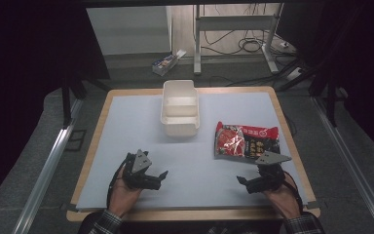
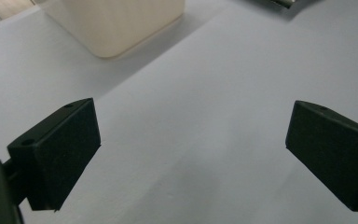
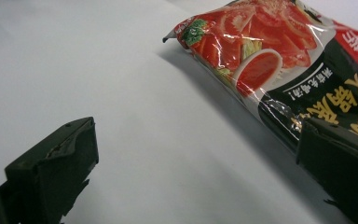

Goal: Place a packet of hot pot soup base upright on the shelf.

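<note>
Packet: one sealed foil-plastic food pouch, red and black with printed lettering and a picture of tomato and sauce. Lies flat on the table's grey-blue mat, right half, just beyond the right gripper; in the right gripper view the packet runs from the top centre down to the right jaw.

Handling, judged: light, soft-sided, glossy film likely to slip under hard pads; contents probably brittle or loose, so a firm pinch across the middle risks crushing. Best hold is a flat crimped end seam or a corner, such as the near corner pointing toward the gripper, taken with moderate squeeze and lifted level.

Box: cream plastic, two compartments, open-topped, nothing seen inside. Stands at table centre toward the far edge, well apart from the packet. A rounded corner of the box shows at the top of the left gripper view.

Right gripper: jaws spread wide, holding nothing, low over the mat.

Left gripper: near left of the table, jaws likewise wide apart over bare mat, holding nothing, pointed toward the box.
</note>
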A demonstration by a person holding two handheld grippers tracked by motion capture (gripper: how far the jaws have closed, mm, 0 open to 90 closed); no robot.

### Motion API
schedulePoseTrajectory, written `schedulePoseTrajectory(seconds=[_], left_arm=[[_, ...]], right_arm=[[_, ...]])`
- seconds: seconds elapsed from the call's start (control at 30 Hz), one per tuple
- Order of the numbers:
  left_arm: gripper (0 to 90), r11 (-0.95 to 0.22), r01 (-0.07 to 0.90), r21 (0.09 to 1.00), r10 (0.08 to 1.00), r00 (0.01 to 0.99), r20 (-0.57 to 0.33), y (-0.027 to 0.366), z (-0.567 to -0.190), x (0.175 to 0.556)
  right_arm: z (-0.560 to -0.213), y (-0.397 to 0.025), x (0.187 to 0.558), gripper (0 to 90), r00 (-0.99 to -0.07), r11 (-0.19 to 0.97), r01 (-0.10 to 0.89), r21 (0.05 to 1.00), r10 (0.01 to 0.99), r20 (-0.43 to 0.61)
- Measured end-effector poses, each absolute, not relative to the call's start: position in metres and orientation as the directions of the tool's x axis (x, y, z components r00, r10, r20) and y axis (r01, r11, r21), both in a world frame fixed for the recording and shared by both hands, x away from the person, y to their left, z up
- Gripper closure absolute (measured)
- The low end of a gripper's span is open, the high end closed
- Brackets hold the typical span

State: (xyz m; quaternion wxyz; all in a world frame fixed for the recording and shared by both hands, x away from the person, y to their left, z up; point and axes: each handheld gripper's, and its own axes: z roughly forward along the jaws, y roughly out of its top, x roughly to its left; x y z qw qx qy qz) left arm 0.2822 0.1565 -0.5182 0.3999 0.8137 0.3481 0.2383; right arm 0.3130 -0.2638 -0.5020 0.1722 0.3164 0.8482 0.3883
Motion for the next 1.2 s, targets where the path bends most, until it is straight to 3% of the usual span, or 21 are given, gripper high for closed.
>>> schedulePoseTrajectory(seconds=[0.23,0.8,1.2], left_arm=[[3.3,-0.43,0.382,0.818,0.751,0.654,0.089,0.152,-0.519,0.281],[3.2,-0.412,0.397,0.82,0.737,0.675,0.044,0.151,-0.522,0.279],[3.1,-0.463,0.356,0.811,0.723,0.681,0.114,0.144,-0.525,0.275]], right_arm=[[-0.505,-0.264,0.317,0.0,-0.73,0.48,0.462,0.746,0.683,0.013],[-0.51,-0.251,0.319,0.0,-0.737,0.505,0.465,0.727,0.676,0.001],[-0.504,-0.252,0.333,2.5,-0.733,0.479,0.467,0.743,0.68,0.022]])
